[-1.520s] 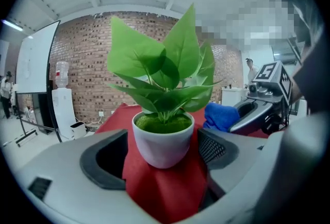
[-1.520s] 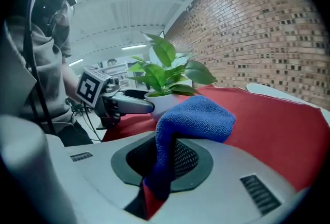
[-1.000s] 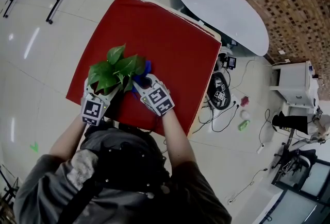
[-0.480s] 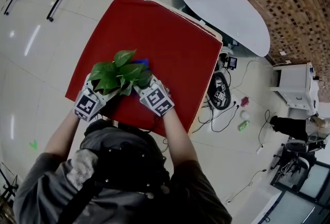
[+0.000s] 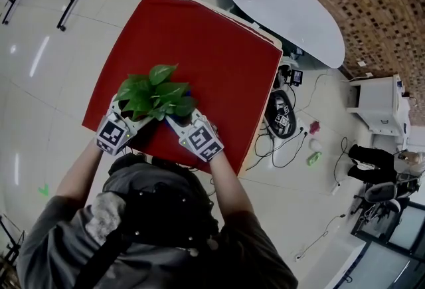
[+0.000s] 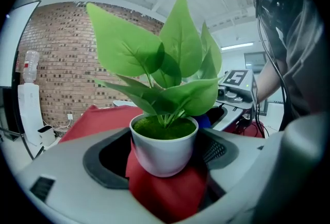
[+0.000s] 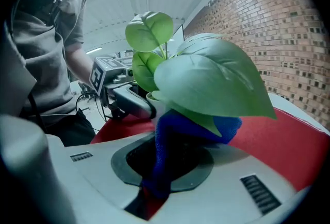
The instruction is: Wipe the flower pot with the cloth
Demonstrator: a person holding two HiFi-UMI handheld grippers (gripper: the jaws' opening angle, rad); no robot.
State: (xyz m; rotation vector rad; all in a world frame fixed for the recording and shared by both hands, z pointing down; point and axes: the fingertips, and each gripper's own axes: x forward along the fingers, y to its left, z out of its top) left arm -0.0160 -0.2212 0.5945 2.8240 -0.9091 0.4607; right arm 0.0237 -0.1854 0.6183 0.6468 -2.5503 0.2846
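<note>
Lower left of frame: wiping looks under way.
Left gripper (image 5: pixel 133 120) clamps the pot (image 6: pixel 164 150); right gripper (image 5: pixel 176 120) pinches the cloth (image 7: pixel 206 130) against its side. How much is wiped is unclear.

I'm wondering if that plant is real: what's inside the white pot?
Inside the white pot sits a green mossy layer, with leafy stems rising from it. Whatever lies beneath that layer is covered.

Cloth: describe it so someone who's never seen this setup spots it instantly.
Find the red-covered table; near its edge closest to the person is a white flower pot with green leaves. The cloth is bunched up at the pot's side, pinched in the right gripper jaws. It is the only deep blue, fuzzy thing there.
</note>
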